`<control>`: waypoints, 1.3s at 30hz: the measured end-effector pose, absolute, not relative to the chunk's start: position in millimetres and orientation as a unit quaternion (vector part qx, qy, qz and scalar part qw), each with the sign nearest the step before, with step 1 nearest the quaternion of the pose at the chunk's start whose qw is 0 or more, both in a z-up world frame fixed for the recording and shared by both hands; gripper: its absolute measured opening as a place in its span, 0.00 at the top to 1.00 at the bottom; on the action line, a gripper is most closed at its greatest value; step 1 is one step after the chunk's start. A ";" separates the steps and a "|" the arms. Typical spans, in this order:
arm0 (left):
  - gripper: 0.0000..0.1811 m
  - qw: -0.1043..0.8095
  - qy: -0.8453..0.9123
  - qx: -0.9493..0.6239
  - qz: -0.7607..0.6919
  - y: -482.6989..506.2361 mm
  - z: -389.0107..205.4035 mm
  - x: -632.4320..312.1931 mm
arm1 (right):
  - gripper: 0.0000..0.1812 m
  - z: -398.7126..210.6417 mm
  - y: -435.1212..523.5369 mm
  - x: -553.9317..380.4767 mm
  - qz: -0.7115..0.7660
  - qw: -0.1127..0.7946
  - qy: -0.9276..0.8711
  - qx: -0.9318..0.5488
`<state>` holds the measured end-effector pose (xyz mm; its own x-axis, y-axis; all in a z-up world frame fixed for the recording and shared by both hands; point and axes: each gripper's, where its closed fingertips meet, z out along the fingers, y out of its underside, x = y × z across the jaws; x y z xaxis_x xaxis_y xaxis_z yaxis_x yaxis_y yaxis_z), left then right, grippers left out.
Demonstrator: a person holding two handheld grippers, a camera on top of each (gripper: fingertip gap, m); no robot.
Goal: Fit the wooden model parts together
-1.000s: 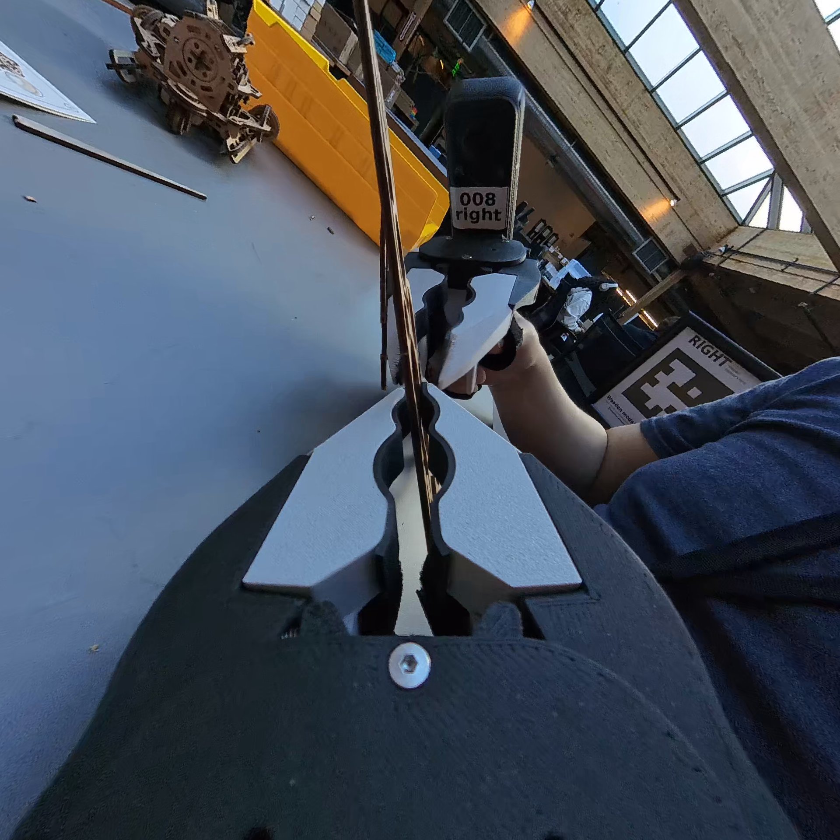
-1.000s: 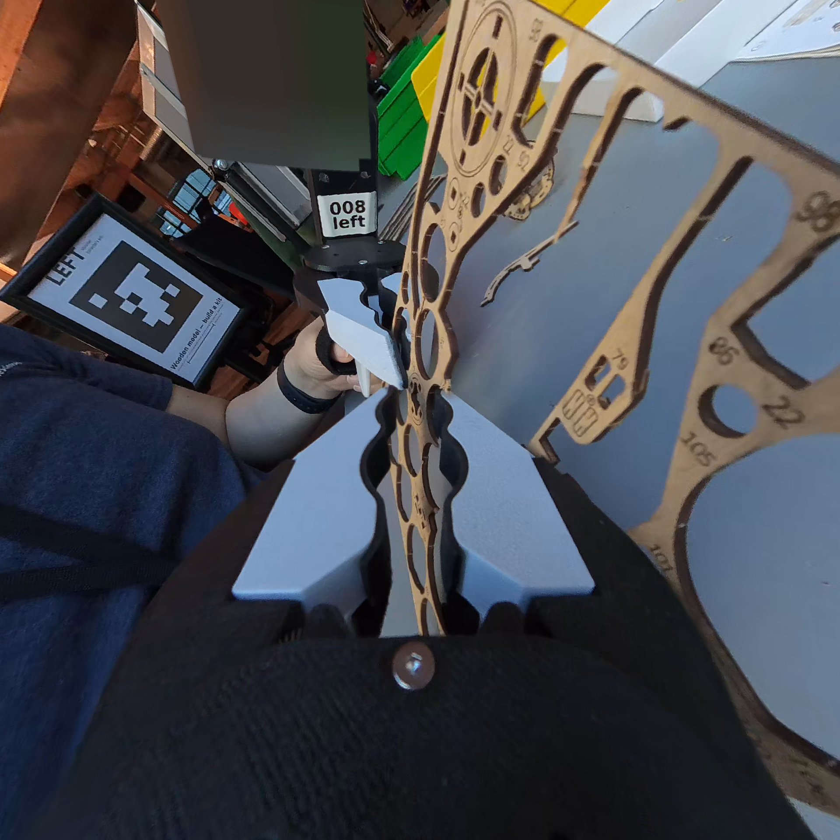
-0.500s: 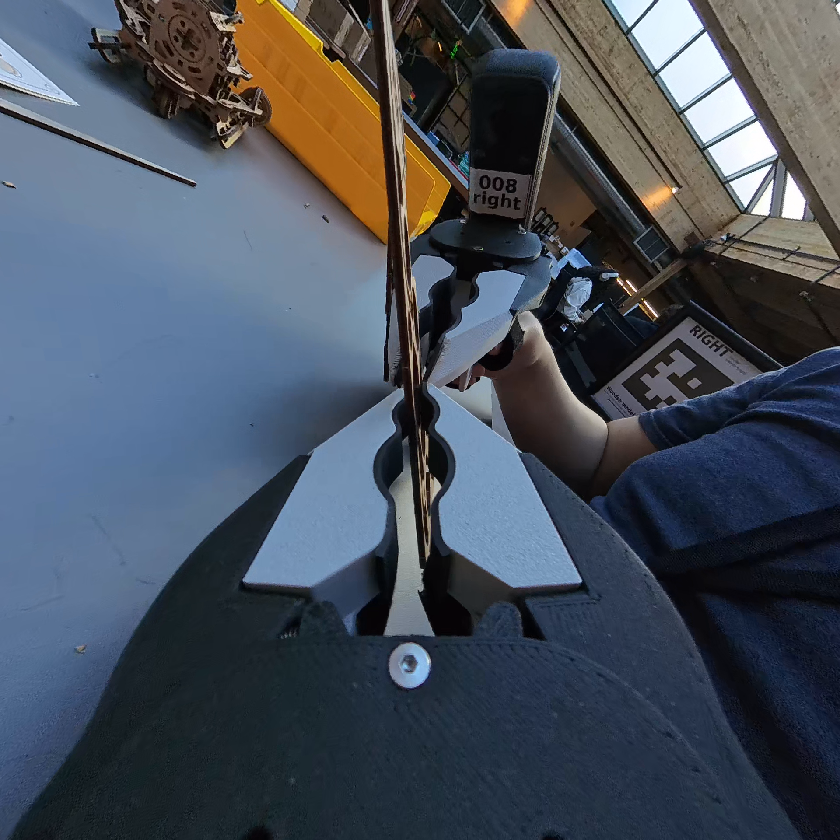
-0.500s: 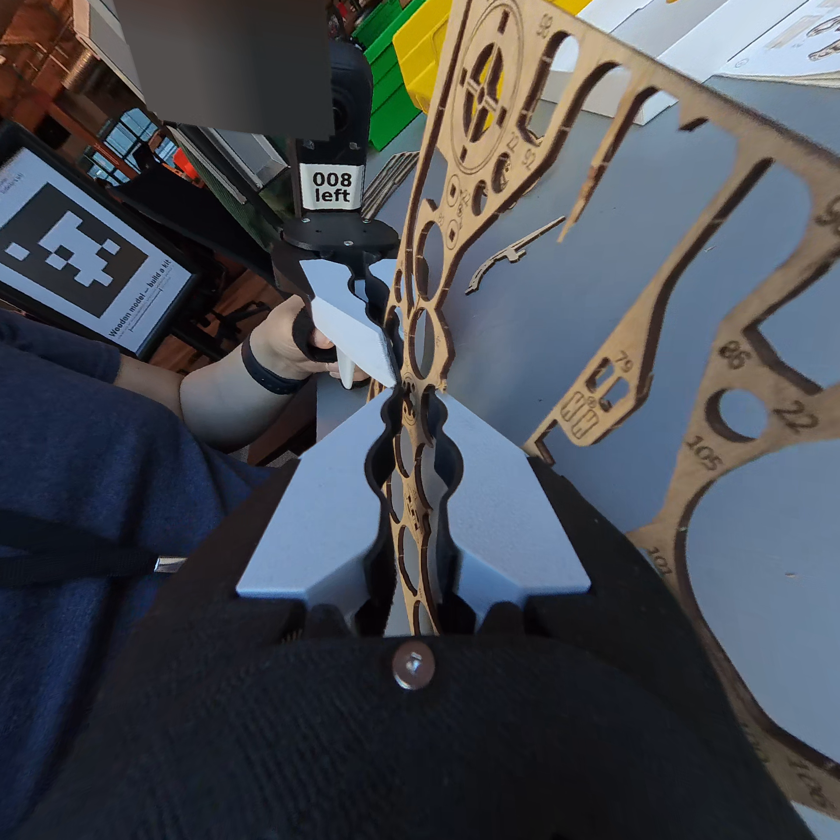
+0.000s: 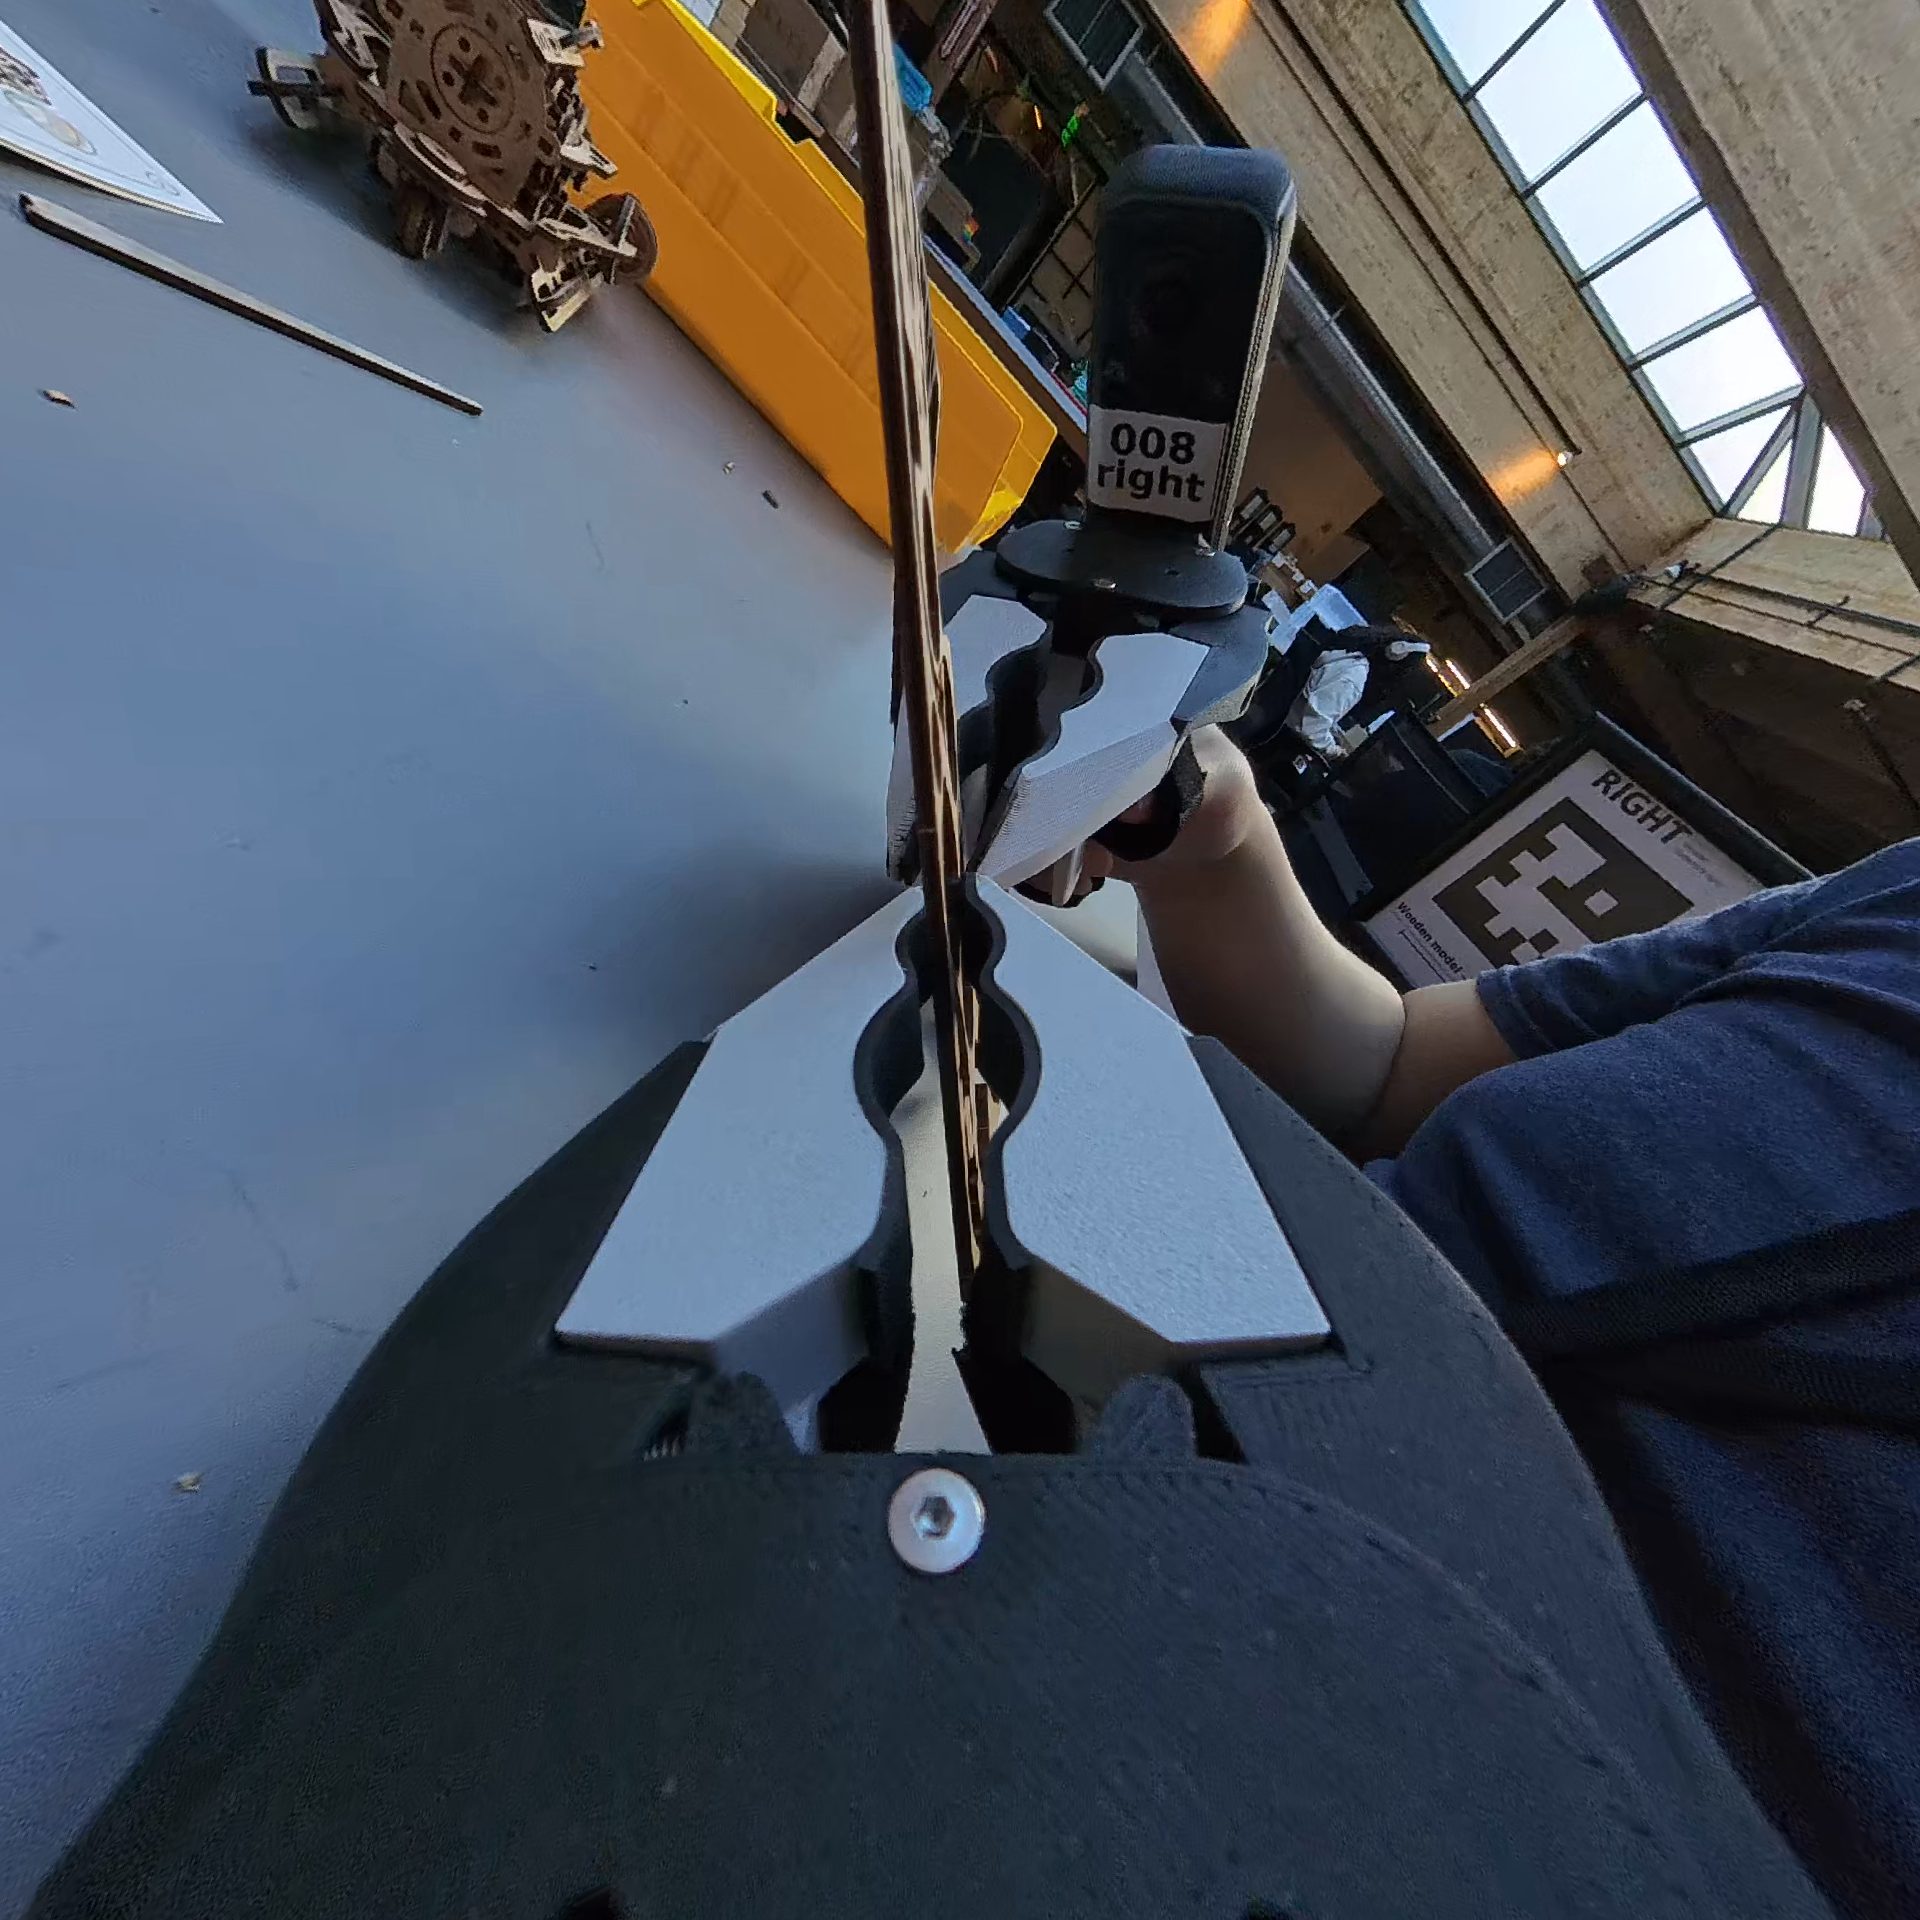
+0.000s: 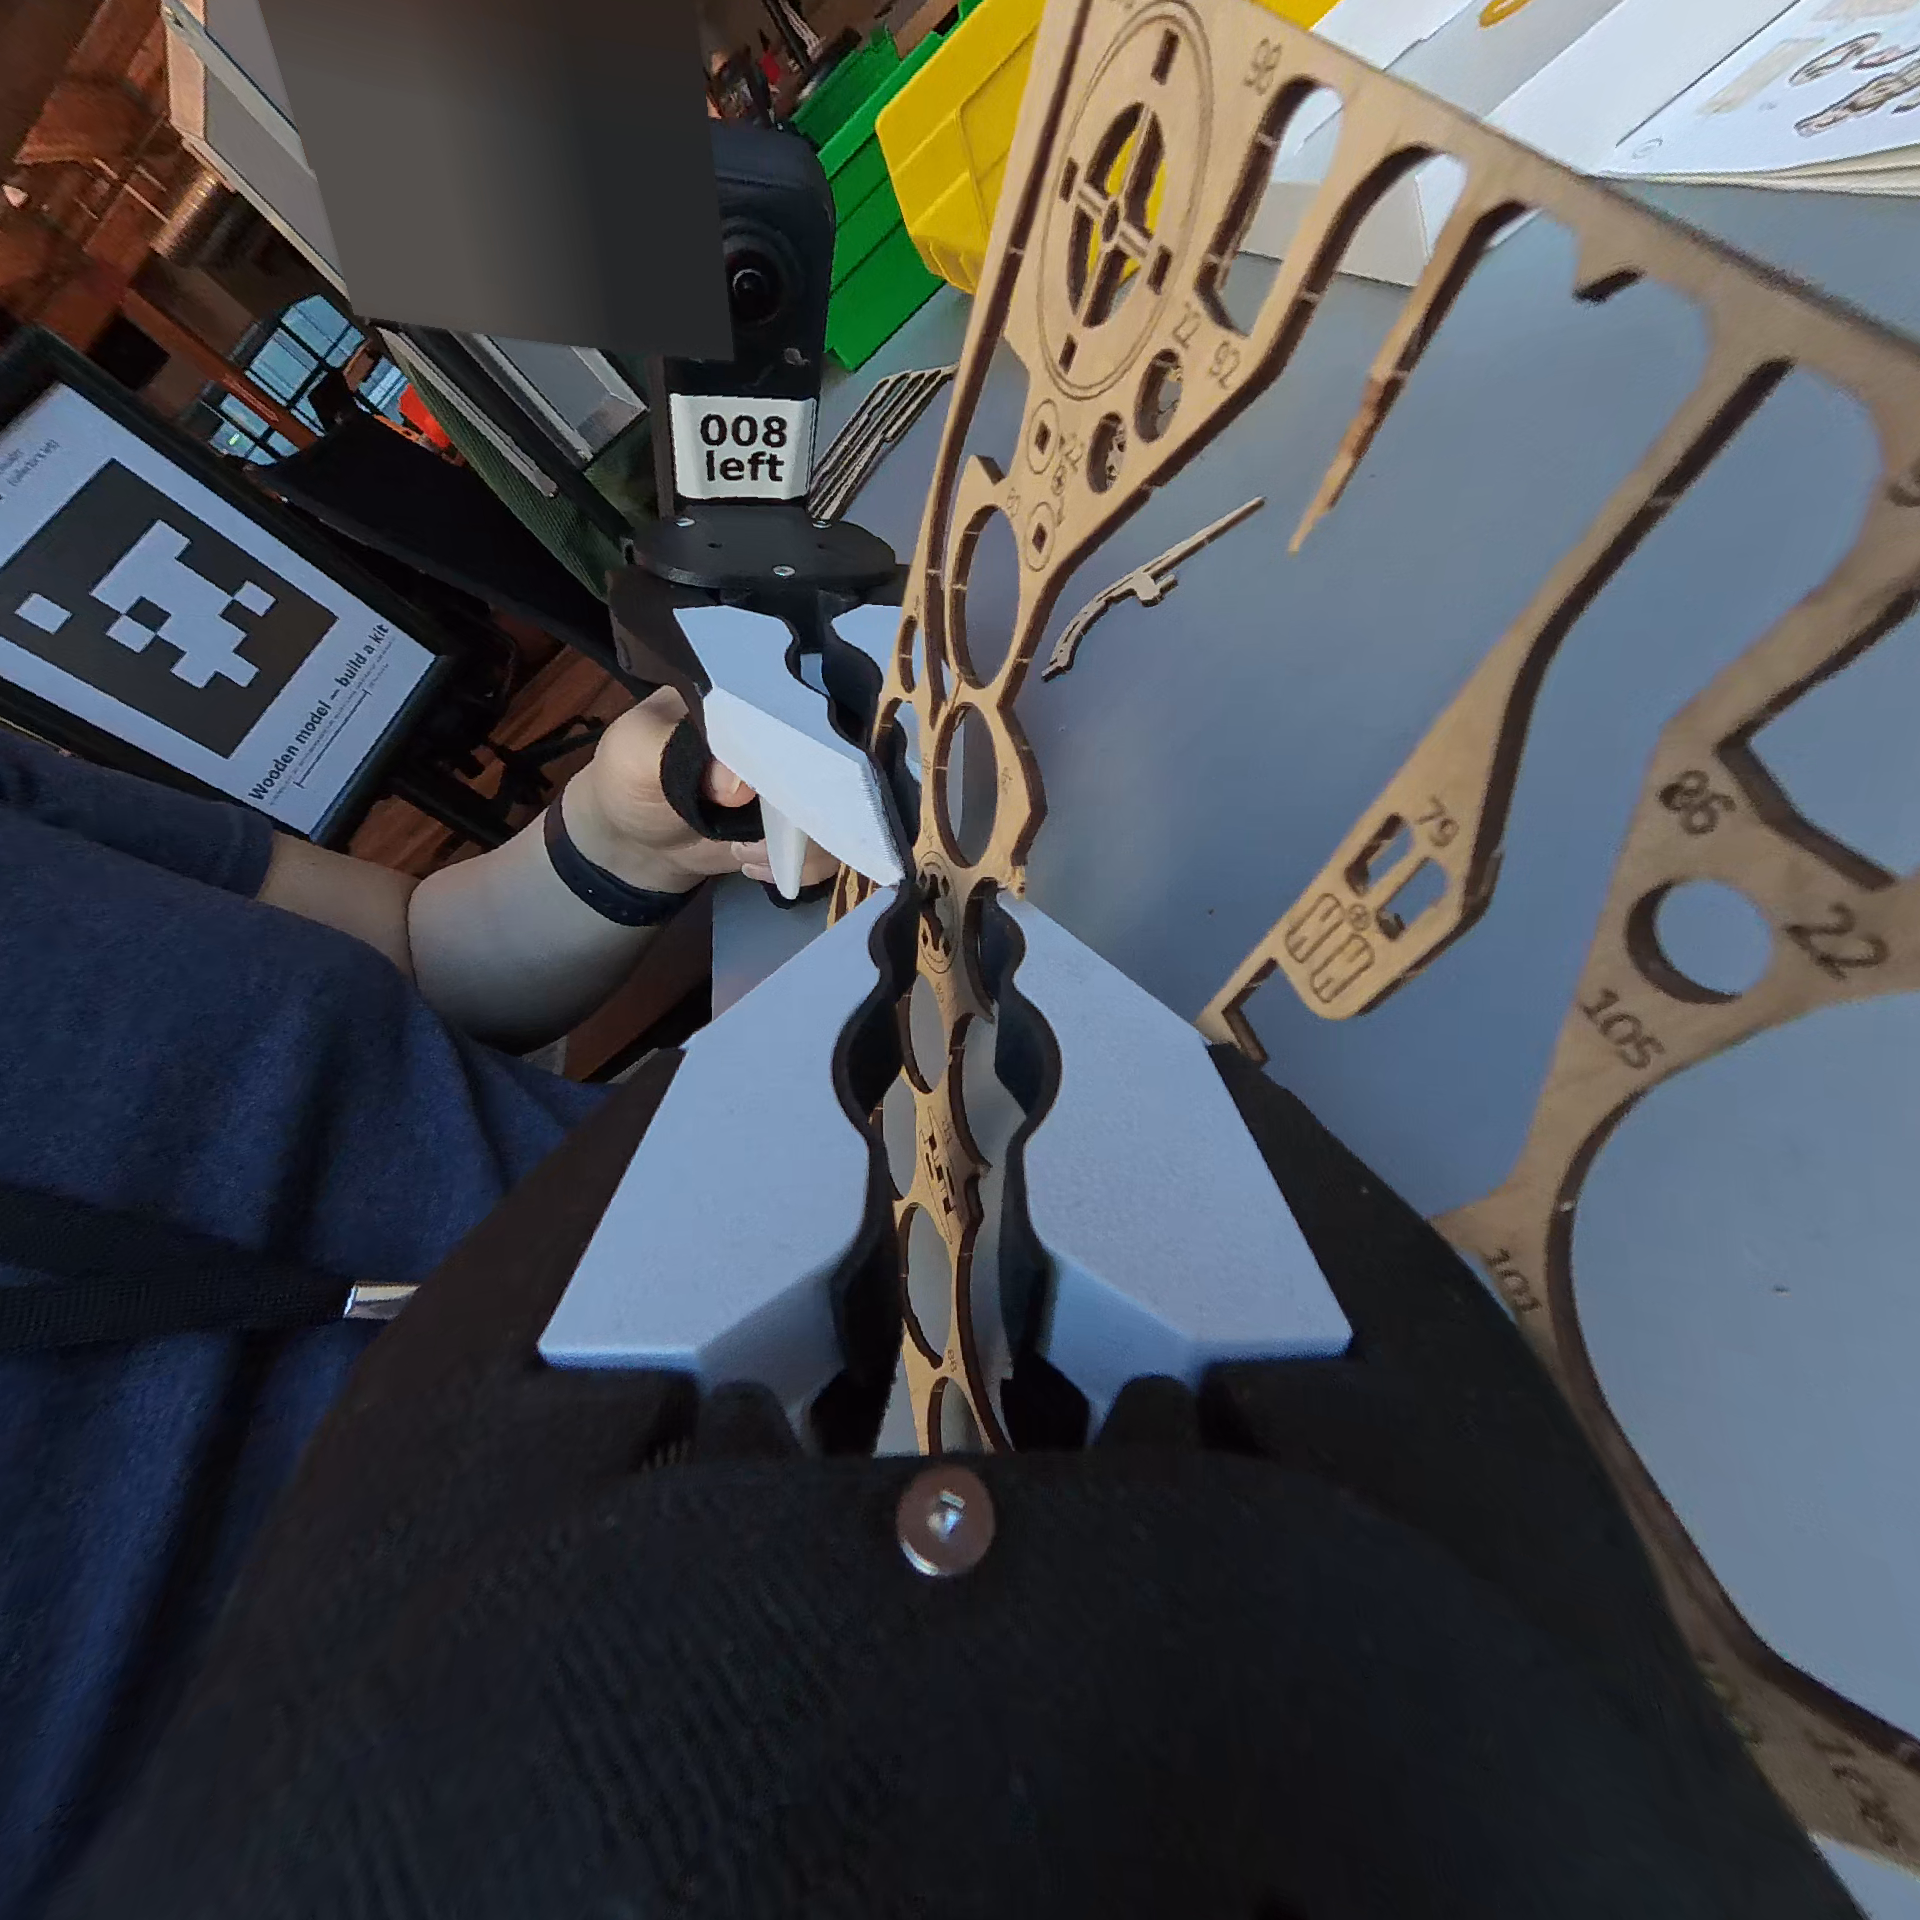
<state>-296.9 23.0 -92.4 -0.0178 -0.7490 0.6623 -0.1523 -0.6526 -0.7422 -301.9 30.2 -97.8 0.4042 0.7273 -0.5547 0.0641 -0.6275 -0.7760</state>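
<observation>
A thin laser-cut wooden sheet (image 6: 1621, 1039) with many cut-outs stands on edge above the grey table (image 5: 364, 831). In the left wrist view it shows edge-on (image 5: 902, 416). My left gripper (image 5: 948, 902) is shut on its lower edge. My right gripper (image 6: 943, 920) is shut on the same edge from the opposite side. The two grippers meet tip to tip: the right gripper (image 5: 966, 857) faces me in the left wrist view, and the left gripper (image 6: 902, 868) faces me in the right wrist view. A hand holds each.
An assembled wooden model (image 5: 468, 135), a thin wooden strip (image 5: 249, 301) and a paper (image 5: 62, 135) lie far back on the table. A yellow bin (image 5: 790, 270) stands behind. A small loose wooden piece (image 6: 1143, 592), green bins (image 6: 873, 208) and white sheets (image 6: 1766, 94) show behind the sheet. Only a small space, under 4 cm, lies between the two pairs of fingers.
Both grippers keep their hold on the sheet. The pair swung slightly and came back, so the background shifted a little; the grip points look the same.
</observation>
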 end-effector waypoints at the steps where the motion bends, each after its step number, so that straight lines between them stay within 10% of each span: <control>1: 1.00 0.238 0.342 -0.660 -0.625 23.0 -92.6 -296.8 | 0.95 -98.0 30.3 -301.9 0.482 0.342 -0.258 -0.764; 39: 0.99 0.251 0.307 -0.646 -0.652 32.7 -84.1 -289.6 | 0.95 -89.3 39.2 -295.1 0.508 0.348 -0.271 -0.740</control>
